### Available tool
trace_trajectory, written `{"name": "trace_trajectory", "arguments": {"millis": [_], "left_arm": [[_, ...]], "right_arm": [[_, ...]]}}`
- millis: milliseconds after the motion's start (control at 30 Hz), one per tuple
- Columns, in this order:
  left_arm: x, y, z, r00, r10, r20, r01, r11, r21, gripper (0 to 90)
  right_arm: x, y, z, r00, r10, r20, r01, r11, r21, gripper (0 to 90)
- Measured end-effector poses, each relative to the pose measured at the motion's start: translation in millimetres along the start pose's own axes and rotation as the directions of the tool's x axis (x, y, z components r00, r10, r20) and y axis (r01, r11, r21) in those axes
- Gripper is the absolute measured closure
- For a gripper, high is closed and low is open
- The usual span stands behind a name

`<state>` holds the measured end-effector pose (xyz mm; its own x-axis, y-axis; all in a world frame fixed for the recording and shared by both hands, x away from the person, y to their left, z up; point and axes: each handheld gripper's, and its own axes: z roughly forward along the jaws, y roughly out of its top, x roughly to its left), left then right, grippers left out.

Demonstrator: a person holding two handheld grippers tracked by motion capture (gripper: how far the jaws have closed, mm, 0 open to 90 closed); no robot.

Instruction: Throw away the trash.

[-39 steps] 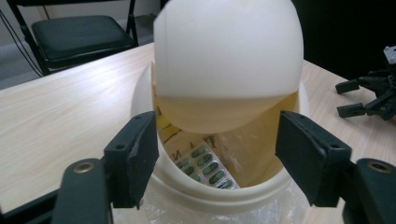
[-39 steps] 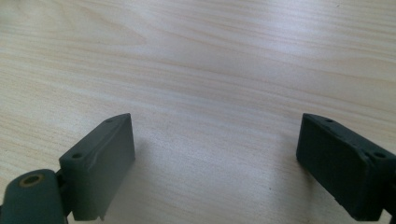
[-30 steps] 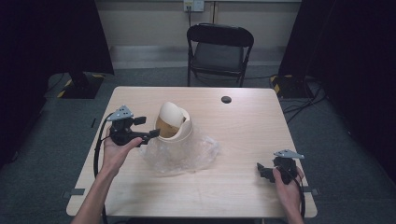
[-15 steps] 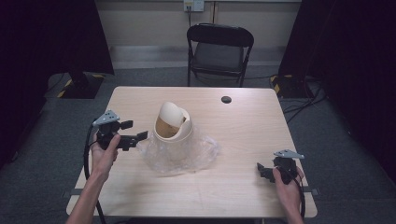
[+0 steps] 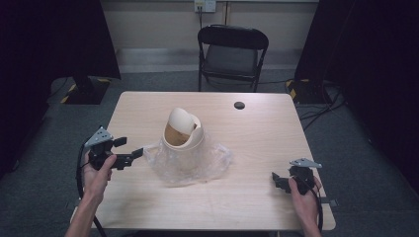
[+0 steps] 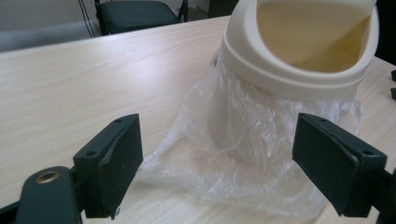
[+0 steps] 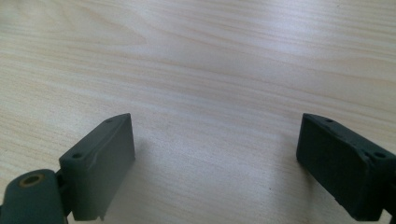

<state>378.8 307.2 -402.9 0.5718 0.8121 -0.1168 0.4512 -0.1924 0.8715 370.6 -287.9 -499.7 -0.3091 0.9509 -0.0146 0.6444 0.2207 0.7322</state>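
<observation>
A small cream bin (image 5: 182,130) with a tilted swing lid stands mid-table on a crumpled clear plastic bag (image 5: 190,160). In the left gripper view the bin (image 6: 299,51) rises just ahead and the bag (image 6: 243,154) spreads between and beyond the jaws. My left gripper (image 5: 132,153) hovers at the table's left side, pointing at the bag's left edge, jaws open and holding nothing. My right gripper (image 5: 276,180) rests near the front right corner, open over bare wood (image 7: 215,93).
A small black disc (image 5: 239,105) lies near the table's far edge. A black folding chair (image 5: 232,54) stands behind the table. Cables trail on the floor at the right. The table (image 5: 267,133) has bare wood right of the bag.
My left gripper has drawn back from the bin toward the near left of the table, sinking a little. The right gripper has stayed put.
</observation>
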Motion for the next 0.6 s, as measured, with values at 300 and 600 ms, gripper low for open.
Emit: {"name": "trace_trajectory", "arguments": {"millis": [300, 600], "left_arm": [[15.1, -30.6, -5.9, 0.9981, -0.040, -0.047, 0.042, 0.9982, 0.043, 15.9], [20.7, -61.4, -4.8, 0.9938, -0.065, -0.090, 0.075, 0.9908, 0.112, 16.0]], "right_arm": [[0.1, 0.0, 0.0, 1.0000, 0.001, 0.000, -0.001, 1.000, 0.000, 10.5], [0.0, 0.0, 0.0, 1.0000, 0.000, 0.000, 0.000, 1.000, 0.000, 10.5]]}}
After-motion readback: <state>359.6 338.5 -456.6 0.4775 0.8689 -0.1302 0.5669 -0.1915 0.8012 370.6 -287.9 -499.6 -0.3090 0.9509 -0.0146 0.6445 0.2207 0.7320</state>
